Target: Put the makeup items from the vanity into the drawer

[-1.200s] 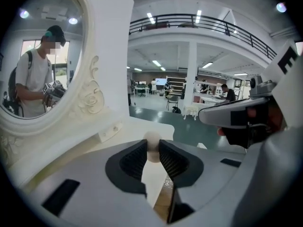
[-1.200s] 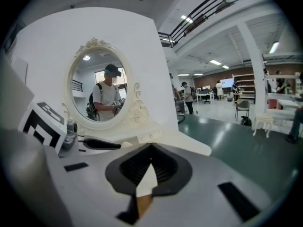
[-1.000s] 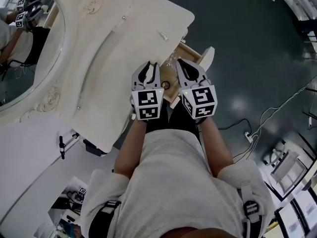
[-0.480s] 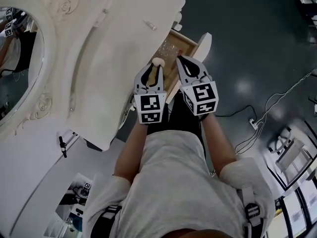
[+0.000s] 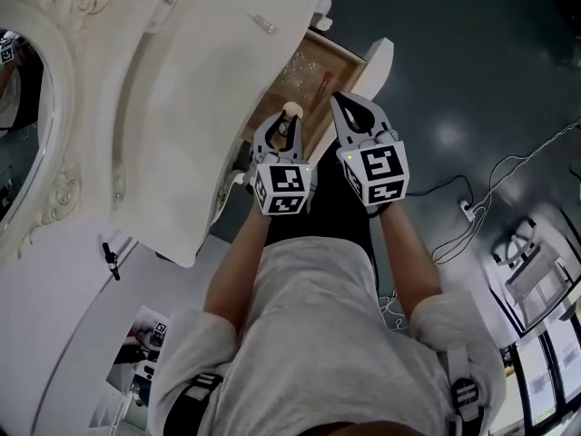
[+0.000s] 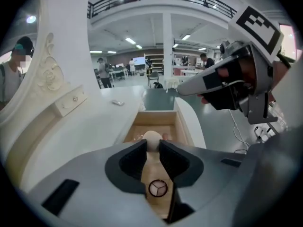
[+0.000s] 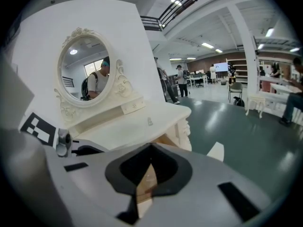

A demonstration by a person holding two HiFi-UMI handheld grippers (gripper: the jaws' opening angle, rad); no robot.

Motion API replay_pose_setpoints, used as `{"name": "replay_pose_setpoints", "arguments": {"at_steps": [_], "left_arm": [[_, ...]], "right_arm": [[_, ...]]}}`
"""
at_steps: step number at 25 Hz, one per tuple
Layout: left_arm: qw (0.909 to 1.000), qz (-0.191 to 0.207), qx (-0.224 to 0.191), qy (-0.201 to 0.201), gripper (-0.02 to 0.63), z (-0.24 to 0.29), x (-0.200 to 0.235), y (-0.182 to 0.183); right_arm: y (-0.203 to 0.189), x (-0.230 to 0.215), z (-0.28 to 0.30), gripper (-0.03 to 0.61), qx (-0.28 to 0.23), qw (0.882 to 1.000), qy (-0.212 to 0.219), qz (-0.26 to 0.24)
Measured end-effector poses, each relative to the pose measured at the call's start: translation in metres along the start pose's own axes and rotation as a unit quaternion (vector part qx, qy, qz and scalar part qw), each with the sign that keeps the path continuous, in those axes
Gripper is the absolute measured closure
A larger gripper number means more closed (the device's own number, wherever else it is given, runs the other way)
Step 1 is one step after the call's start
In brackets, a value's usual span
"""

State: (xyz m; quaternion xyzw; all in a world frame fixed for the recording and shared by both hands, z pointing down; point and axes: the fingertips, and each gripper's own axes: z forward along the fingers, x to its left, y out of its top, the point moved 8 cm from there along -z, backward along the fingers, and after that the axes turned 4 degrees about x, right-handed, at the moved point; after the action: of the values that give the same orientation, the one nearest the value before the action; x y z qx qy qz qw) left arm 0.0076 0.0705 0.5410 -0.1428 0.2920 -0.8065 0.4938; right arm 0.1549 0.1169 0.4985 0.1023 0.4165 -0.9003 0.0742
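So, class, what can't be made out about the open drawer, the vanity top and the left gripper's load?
- Drawer contents: head view, too small and glary; left gripper view, blocked by jaws.
- Small clear item on vanity: too small everywhere.
- Beige rounded item: mostly hidden by left gripper.

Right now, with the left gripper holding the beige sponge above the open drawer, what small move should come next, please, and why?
Probably lower the left gripper into the drawer before opening: the sponge is clamped between its fingers, above the drawer's bed, and would likely drop and bounce.
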Motion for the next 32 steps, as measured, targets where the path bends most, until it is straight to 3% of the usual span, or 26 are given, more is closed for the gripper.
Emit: {"name": "replay_pose_setpoints", "arguments": {"at_steps": [4, 10, 14, 24, 32], "left_arm": [[0.9996, -0.020, 0.022, -0.002, 0.531, 0.016, 0.001, -0.014], [0.9987, 0.008, 0.050, -0.008, 0.531, 0.044, 0.003, -0.025], [0.9980, 0.009, 0.057, -0.026, 0.528, 0.060, 0.000, -0.032], [0.9966, 0.016, 0.076, -0.028, 0.517, 0.077, -0.001, -0.046], [0.9949, -0.012, 0.083, -0.057, 0.485, 0.079, -0.005, -0.052]], "right_arm": [[-0.009, -0.005, 0.003, 0.565, 0.008, 1.000, -0.002, 0.004], [-0.017, -0.015, 0.006, 0.565, 0.009, 0.999, -0.016, 0.028], [-0.020, -0.019, 0.007, 0.565, 0.009, 0.999, -0.020, 0.035], [-0.040, -0.021, -0.004, 0.565, 0.015, 0.997, -0.037, 0.071], [-0.052, -0.017, -0.011, 0.565, 0.015, 0.996, -0.035, 0.075]]}}
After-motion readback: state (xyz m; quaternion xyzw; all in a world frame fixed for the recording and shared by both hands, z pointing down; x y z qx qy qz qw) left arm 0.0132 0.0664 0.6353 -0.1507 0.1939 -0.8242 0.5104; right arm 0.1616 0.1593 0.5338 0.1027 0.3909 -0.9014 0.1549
